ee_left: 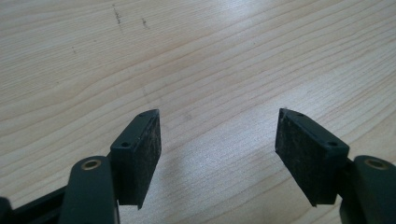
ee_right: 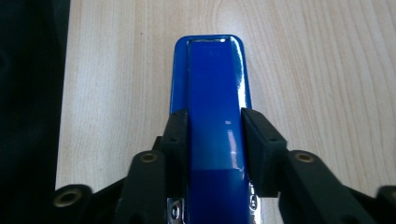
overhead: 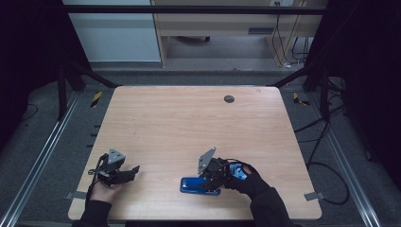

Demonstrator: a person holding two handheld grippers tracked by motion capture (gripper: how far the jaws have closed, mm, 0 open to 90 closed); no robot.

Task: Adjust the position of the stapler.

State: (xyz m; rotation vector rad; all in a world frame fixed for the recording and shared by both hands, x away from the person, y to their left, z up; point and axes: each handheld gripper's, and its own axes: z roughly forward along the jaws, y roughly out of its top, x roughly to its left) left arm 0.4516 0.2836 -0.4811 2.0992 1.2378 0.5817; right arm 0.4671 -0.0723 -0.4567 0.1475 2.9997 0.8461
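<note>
While lying flat on the bench (overhead: 189, 118), being clamped: blue stapler (overhead: 191, 185), long axis running sideways in the high view.

Grasping the stapler with the right gripper (overhead: 207, 183), approaching from the stapler's right end. In the right gripper view, straddling the stapler's (ee_right: 215, 93) upper arm with the right gripper (ee_right: 215, 126); pressing one of the fingers (ee_right: 177, 135) against each long side, at about mid-length of the stapler. Showing no visible gap between pads and blue body. Pointing the stapler's rounded nose away from the camera, along the fingers' own line.

Holding the right gripper in a black-gloved right hand (overhead: 246, 179), just to the right of the stapler.

Keeping the left gripper (overhead: 132, 171) well apart from the stapler, off to its left. Supporting it from below with the left hand (overhead: 105, 191), farther left of the stapler. In the left gripper view, standing released: left gripper (ee_left: 217, 130) with its fingers (ee_left: 140, 149) spread wide, framing bare wood grain between them.

Sitting well beyond the stapler, toward the far side: a small dark round insert (overhead: 229, 99) in the bench surface.
</note>
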